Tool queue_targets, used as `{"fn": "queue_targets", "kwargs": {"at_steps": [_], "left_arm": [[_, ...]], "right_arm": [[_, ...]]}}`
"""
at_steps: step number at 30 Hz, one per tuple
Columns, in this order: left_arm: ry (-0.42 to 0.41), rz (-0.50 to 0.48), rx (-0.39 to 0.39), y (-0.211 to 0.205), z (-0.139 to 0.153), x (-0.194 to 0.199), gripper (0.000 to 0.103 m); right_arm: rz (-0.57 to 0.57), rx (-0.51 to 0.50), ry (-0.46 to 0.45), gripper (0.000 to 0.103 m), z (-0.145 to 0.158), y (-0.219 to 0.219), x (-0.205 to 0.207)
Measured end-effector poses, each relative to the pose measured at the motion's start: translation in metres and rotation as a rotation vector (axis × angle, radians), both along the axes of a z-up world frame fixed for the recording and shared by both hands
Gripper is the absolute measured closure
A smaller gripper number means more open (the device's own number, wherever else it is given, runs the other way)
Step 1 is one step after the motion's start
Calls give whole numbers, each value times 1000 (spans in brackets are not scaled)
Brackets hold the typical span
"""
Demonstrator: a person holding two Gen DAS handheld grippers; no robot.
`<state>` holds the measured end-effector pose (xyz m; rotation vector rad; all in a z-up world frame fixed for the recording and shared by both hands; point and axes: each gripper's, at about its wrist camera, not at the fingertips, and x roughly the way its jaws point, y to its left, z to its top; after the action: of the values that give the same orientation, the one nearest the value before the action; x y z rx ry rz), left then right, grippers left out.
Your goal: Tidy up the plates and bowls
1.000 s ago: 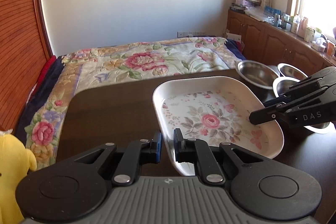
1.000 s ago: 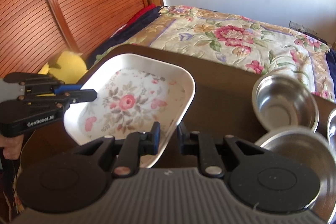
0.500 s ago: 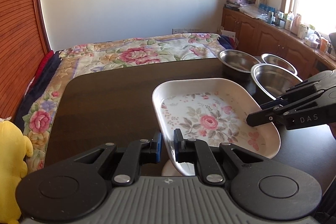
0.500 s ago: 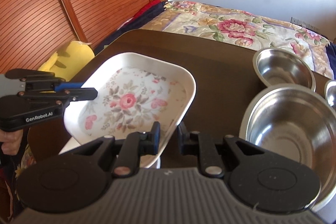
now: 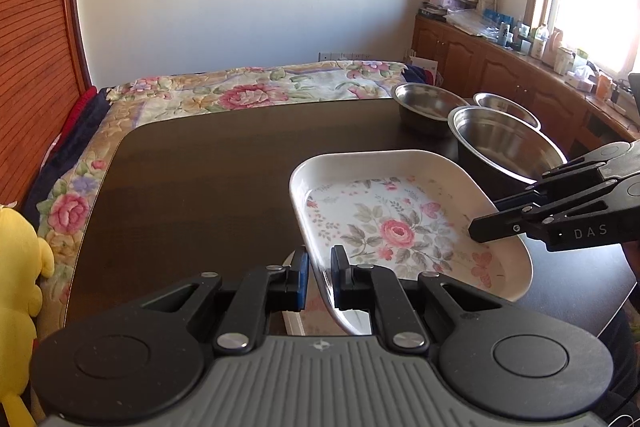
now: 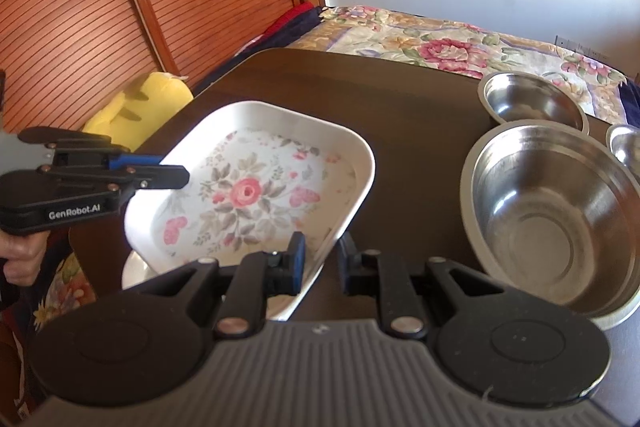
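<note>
From left to right, the left gripper [image 6: 176,175] marked "GenRobot.AI" and the right gripper [image 5: 478,225] marked "DAS" each clamp an opposite rim of the floral plate [image 5: 400,227], held above the dark table [image 5: 200,179] and lower than half a second ago, beside steel bowls [image 6: 560,227].

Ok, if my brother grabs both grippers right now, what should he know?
Left gripper: jaws shut on the floral plate, at its near rim.
Right gripper: jaws shut on the opposite rim.
The plate hangs between them above the table, over a white thing, possibly another plate.
On the table to the right: large bowl, small bowl and third bowl behind it.
Done: plate gripped. Left: set it down, then probably nest the bowls.
</note>
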<state>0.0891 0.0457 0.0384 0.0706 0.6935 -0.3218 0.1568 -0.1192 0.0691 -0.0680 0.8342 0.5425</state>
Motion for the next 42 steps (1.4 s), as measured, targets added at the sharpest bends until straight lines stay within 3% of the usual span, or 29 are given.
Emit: {"fn": "queue_targets", "kwargs": {"at_steps": [11,22,42], "left_arm": [[-11,16,-41,11,-1,-23,90],[32,29,-89,18,-19,-33,90],[32,44,-57,16,-27,-27,90]], "right_arm": [[28,12,-22,84,-3,-1,-17],[40,-10,-52,84,-7,3,-32],[8,-6,-69,83,-17,9,-36]]}}
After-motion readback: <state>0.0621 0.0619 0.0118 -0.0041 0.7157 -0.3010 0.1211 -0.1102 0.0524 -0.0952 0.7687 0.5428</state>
